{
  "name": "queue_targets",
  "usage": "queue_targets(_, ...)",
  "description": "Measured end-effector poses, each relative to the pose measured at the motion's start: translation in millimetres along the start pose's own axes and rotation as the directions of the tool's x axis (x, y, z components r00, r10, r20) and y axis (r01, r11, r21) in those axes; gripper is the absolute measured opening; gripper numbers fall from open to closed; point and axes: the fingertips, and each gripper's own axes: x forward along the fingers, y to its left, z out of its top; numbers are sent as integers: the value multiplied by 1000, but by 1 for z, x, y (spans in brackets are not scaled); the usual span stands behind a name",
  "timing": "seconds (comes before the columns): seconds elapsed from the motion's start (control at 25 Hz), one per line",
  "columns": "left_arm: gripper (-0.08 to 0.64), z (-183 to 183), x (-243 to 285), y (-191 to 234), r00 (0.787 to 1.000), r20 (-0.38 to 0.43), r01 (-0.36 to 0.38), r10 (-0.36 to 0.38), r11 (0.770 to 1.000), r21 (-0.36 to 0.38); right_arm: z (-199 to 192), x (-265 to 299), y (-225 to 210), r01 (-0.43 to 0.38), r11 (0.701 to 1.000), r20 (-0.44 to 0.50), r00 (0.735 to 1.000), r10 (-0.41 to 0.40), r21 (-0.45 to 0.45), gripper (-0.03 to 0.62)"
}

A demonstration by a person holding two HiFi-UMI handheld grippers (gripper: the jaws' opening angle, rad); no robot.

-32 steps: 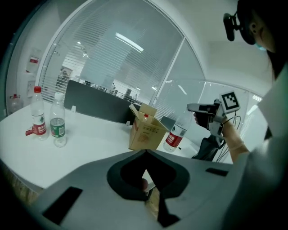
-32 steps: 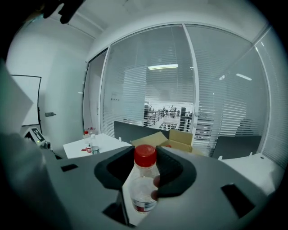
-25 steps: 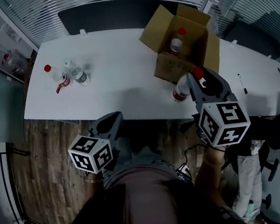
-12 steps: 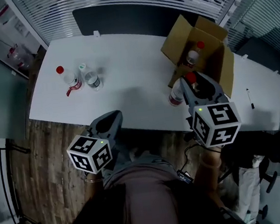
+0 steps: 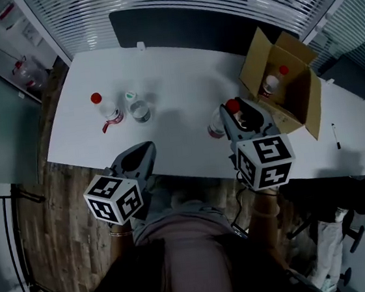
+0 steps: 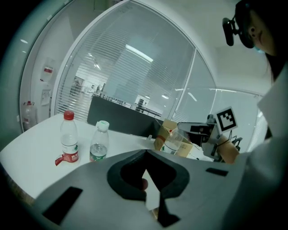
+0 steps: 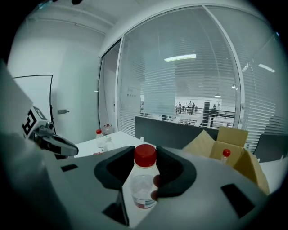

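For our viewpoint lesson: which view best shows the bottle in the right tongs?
The right gripper view: the bottle is close and central in the right tongs. The head view shows it from above, partly covered; the left gripper view, small.

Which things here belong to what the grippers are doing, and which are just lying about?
In hand: right gripper, shut on the held bottle; probably the cardboard box with its boxed bottle.

Lying about: red-capped table bottle and pale-capped bottle, standing on the white table; left gripper, holding nothing.
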Motion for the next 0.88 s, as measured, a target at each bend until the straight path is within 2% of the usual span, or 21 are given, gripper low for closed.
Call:
queue_targets(0.64, 6, 21, -15, 86, 999, -37, 31, -30, 999, 30, -21, 99, 74, -46, 999, -25, 999, 46, 12, 167)
queue_targets(0.88, 6, 29, -24, 113, 998, -44, 42, -41, 999, 30, -25, 125, 91, -27, 1000, -39, 999, 27, -3, 167)
